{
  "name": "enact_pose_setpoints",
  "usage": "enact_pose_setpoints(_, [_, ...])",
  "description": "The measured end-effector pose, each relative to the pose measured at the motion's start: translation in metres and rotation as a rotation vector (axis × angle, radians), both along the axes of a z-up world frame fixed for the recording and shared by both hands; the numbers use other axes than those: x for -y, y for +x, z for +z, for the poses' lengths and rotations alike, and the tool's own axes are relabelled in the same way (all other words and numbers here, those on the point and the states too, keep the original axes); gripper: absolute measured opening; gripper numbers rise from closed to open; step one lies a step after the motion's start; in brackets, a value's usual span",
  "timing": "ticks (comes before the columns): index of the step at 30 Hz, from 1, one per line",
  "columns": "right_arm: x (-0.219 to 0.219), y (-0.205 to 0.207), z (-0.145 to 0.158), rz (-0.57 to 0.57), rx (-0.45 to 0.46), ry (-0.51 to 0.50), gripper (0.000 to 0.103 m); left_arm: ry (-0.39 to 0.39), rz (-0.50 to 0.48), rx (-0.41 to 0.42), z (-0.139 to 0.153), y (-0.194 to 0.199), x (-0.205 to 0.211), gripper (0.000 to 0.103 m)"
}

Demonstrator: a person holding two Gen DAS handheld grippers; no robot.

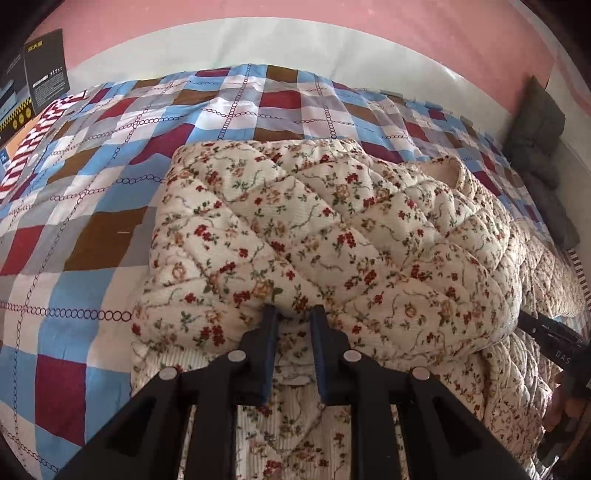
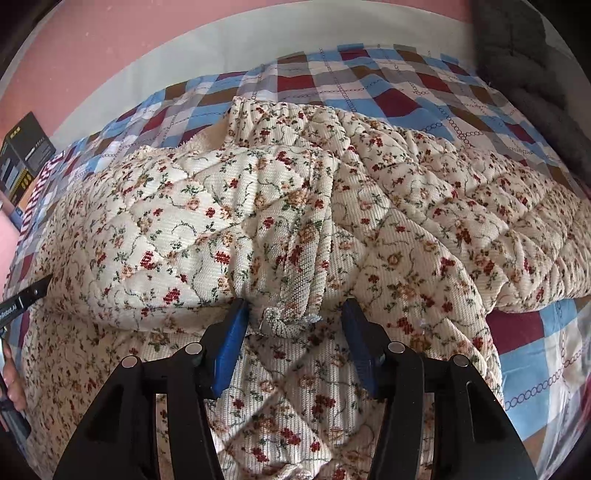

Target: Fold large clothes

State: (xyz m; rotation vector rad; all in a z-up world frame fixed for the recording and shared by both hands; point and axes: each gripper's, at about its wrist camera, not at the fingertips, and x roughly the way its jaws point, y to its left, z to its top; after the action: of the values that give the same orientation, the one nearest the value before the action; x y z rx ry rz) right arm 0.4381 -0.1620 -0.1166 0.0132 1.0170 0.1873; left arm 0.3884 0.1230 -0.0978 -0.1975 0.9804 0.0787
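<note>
A cream quilted garment with small red flowers [image 1: 332, 236] lies folded over itself on the checked bedspread [image 1: 85, 206]. My left gripper [image 1: 294, 314] is shut on a fold at the garment's near edge. In the right wrist view the same garment [image 2: 369, 206] fills the middle. My right gripper [image 2: 295, 314] is open, its blue pads either side of a bunched fold with a frayed corner, not pinching it. The right gripper's body shows at the right edge of the left wrist view [image 1: 554, 339], and the left gripper's tip shows at the left edge of the right wrist view [image 2: 26, 295].
The bed stands against a pink wall [image 1: 332, 22] with a white band. Dark boxes [image 1: 44, 70] stand at the bed's far left. A grey knitted cloth [image 1: 539, 147] lies at the far right. Bare bedspread lies to the left of the garment.
</note>
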Motion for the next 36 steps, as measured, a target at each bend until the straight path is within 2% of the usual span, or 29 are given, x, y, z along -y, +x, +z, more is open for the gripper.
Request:
enact_pose_setpoints(2, [0.004, -0.006, 0.006, -0.007, 0.001, 0.011, 0.053, 0.019, 0.005, -0.012, 0.008, -0.003, 0.005, 0.019])
enact_pose_setpoints(6, [0.027, -0.039, 0.026, -0.031, 0.032, 0.066, 0.054, -0.084, -0.013, 0.022, 0.027, -0.037, 0.014, 0.022])
enact_pose_setpoints(9, [0.052, -0.065, 0.032, -0.055, 0.031, 0.096, 0.055, -0.137, -0.035, 0.012, 0.028, -0.07, 0.029, 0.022])
enact_pose_setpoints(12, [0.085, -0.086, 0.032, -0.113, 0.02, 0.145, 0.065, -0.161, -0.05, -0.01, 0.023, -0.098, 0.047, 0.022])
enact_pose_setpoints(16, [0.135, -0.102, 0.031, -0.223, 0.0, 0.212, 0.067, -0.153, -0.06, -0.021, 0.025, -0.117, 0.066, 0.022])
enact_pose_setpoints(24, [0.211, -0.111, 0.037, -0.362, 0.034, 0.242, 0.069, -0.085, -0.136, 0.051, 0.061, -0.102, 0.095, 0.031])
enact_pose_setpoints(29, [0.26, -0.101, 0.038, -0.44, 0.056, 0.246, 0.073, -0.045, -0.22, 0.085, 0.077, -0.075, 0.128, 0.031])
enact_pose_setpoints(32, [0.292, -0.09, 0.037, -0.488, 0.066, 0.254, 0.073, -0.017, -0.277, 0.108, 0.08, -0.056, 0.152, 0.032])
enact_pose_setpoints(36, [0.343, -0.072, 0.023, -0.593, 0.054, 0.329, 0.073, 0.015, -0.305, 0.103, 0.068, -0.024, 0.175, 0.032])
